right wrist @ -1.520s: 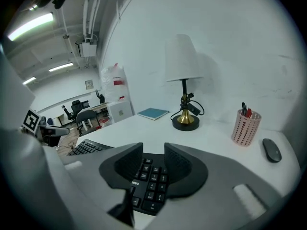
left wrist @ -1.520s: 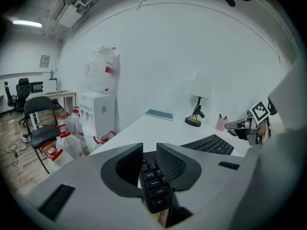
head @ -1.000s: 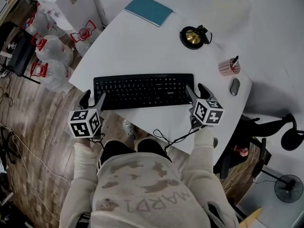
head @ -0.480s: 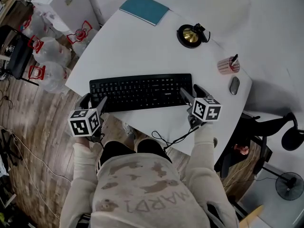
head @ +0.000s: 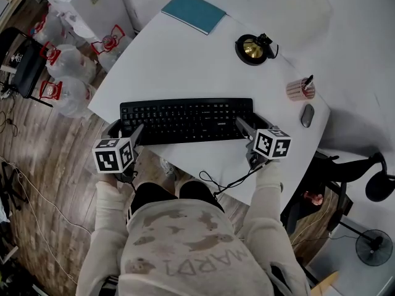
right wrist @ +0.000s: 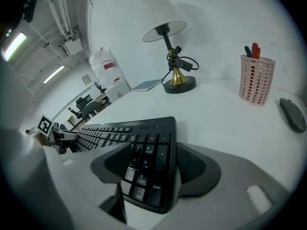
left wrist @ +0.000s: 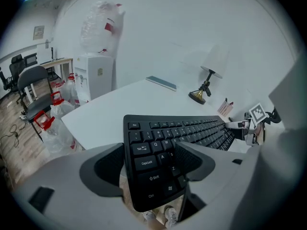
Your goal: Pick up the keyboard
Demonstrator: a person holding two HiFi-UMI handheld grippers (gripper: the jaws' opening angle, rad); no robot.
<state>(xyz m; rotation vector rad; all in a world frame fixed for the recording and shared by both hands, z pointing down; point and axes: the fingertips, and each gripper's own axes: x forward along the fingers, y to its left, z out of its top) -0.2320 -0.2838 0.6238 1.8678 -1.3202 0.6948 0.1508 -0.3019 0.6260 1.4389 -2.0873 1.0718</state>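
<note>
A black keyboard [head: 185,121] lies flat near the front edge of the white table [head: 185,60], and its near left corner overhangs that edge. My left gripper [head: 125,129] stands open around the keyboard's left end [left wrist: 153,147]. One finger is beside that end and the other lies over the keys. My right gripper [head: 250,121] straddles the number-pad end [right wrist: 146,147], and its jaws are closing with that end between them. I see no pad pressing on the keyboard. Each gripper also shows small in the other's view.
Behind the keyboard are a teal notebook [head: 192,12], a lamp with a brass base [head: 251,48], a pink pen holder [head: 299,89] and a grey mouse [head: 307,115]. Water bottles [head: 62,73] and a chair [head: 21,63] stand on the wooden floor to the left.
Both grippers have sunk a little and tipped further down over the keyboard's two ends. The keyboard lies where it was on the table.
</note>
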